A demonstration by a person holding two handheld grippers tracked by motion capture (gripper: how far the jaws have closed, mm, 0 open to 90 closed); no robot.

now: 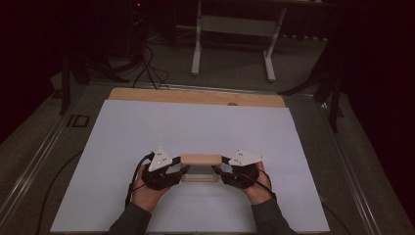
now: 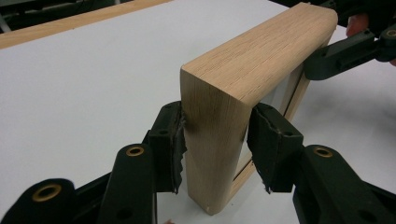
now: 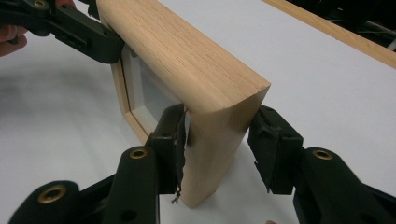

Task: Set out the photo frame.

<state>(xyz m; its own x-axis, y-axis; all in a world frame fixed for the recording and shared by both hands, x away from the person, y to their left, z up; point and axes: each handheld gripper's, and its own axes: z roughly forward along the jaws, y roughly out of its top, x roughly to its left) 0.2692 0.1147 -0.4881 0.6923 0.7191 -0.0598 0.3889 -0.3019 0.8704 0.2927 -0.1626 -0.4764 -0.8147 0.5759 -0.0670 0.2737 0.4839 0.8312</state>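
While it stands upright, the wooden frame (image 1: 200,159) sits between both clamping hand-held grippers.

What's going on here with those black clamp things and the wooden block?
A person holds a wooden frame upright on the white table, one end in each handheld gripper. The left gripper has its jaws pressed on one end. The right gripper brackets the other end, one pad touching, the other apparently just off the wood.

Open white table (image 1: 147,132) lay all around the upright wooden frame (image 1: 200,160); its two ends were blocked by the left gripper (image 1: 182,170) and right gripper (image 1: 219,170) clamping them.
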